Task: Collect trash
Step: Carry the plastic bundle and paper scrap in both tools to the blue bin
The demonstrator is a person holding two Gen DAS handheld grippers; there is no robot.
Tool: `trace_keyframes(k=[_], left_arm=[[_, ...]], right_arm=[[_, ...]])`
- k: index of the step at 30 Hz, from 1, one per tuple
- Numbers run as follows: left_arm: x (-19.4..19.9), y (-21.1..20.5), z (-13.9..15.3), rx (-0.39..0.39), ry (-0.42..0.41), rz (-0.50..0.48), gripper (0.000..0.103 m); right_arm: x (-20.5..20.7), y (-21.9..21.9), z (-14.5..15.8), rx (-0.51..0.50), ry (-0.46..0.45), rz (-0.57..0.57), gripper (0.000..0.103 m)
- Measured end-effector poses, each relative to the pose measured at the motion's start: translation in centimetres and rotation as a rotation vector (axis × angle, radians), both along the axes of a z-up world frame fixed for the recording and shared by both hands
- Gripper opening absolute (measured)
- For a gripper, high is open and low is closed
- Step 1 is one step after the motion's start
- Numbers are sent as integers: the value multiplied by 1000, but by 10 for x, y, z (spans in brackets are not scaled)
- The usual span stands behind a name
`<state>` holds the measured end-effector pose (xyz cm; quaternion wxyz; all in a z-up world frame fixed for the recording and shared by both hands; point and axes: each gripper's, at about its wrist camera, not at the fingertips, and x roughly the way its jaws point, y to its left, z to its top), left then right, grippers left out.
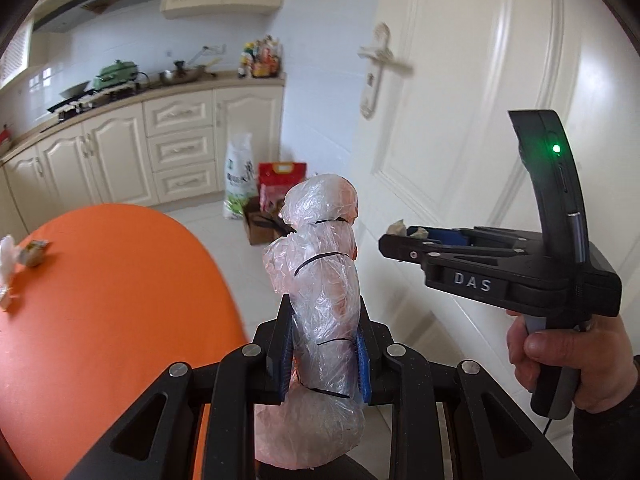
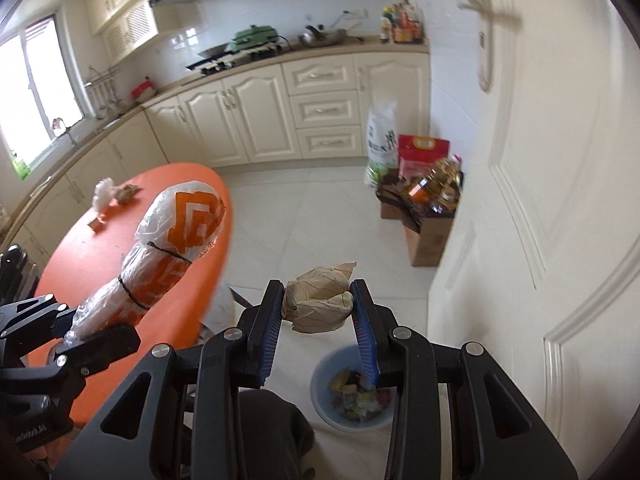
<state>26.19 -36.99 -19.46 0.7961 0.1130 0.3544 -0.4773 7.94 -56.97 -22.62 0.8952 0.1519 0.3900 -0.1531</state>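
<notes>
I'm gripping paper wad (image 2: 318, 300) in right gripper (image 2: 318, 312), bin (image 2: 320, 380) probably straight below it; left gripper (image 1: 324, 344) clamping bagged roll (image 1: 324, 280), farther from bin.

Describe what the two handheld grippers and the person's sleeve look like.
Both grippers, the left gripper and the right gripper, are matte black linkage frames with silver pivot screws and ribbed blue pads on the fingers. The right one bears white "DAS" lettering, a green light, a grey handle and a thin black cable. The sleeve is dark.
</notes>
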Motion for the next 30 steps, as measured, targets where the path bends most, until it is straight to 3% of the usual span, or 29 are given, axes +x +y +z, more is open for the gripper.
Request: trace_keyframes(k=[14, 16, 17, 18, 20, 21, 22, 25, 30], left_arm=[[4, -139, -109, 345, 160, -45, 26], [9, -156, -121, 385, 165, -27, 31], [10, -165, -126, 408, 162, -15, 43], [13, -180, -127, 415, 154, -6, 59], [10, -192, -124, 409, 125, 4, 77], [6, -196, -118, 406, 106, 6, 85], [2, -199, -115, 403, 87, 6, 88], [-12, -206, -107, 392, 53, 13, 90], [-43, -171, -85, 335, 7, 30, 95]], right_arm=[[10, -74, -155, 245, 253, -86, 35], [13, -81, -178, 272, 299, -97, 37], [13, -83, -185, 278, 314, -109, 37], [13, -86, -191, 285, 325, -120, 42], [9, -90, -198, 292, 335, -155, 67], [6, -93, -198, 286, 332, -173, 87], [3, -94, -197, 281, 329, -183, 99], [-2, -95, -194, 273, 329, -198, 100], [-5, -96, -182, 264, 309, -218, 101]])
